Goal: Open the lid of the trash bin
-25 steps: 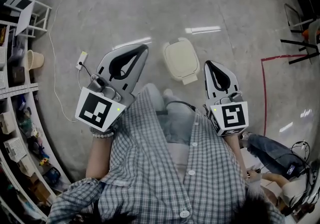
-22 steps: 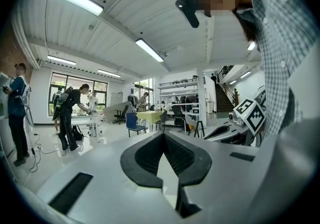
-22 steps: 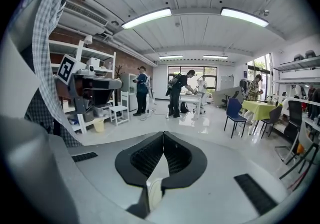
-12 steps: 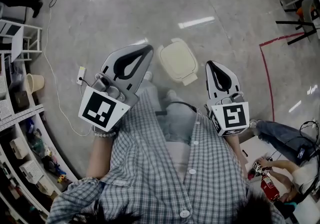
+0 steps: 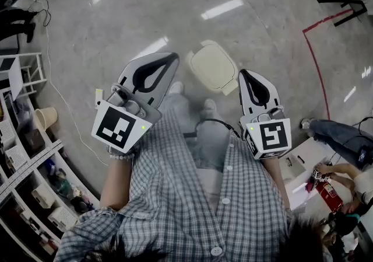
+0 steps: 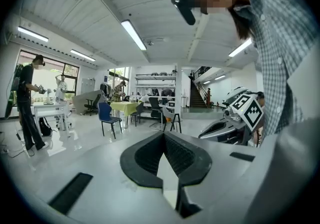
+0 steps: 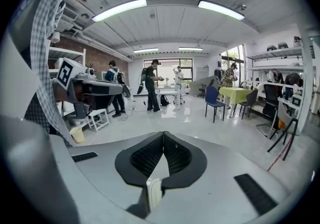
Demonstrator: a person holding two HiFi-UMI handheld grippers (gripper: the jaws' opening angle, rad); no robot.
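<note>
Over the last second the polished grey floor [image 5: 175, 10] has swung round under the head camera. The red tape line [image 5: 317, 62] has slid outward past the right gripper [image 5: 245, 74], and a pale shoe [image 5: 175, 87] has come into view just behind the gripper tips. The person looks to be stepping up to the cream, rounded-rectangular plastic trash bin [image 5: 214, 67]. The bin has stayed ahead of and between the two tips, a little nearer the right one, and its lid lies flat and shut. The left gripper [image 5: 169, 58] and the right one have kept the same level pose, well above the bin and touching nothing. I judge this still the approach: the lid has not been reached. Each gripper's own view shows its ribbed black jaws pressed together at the tip with nothing between them. Those views look out level across the hall at chairs, tables and distant people, and each catches the other gripper off to one side. Neither shows the bin; only the head view places it.
</note>
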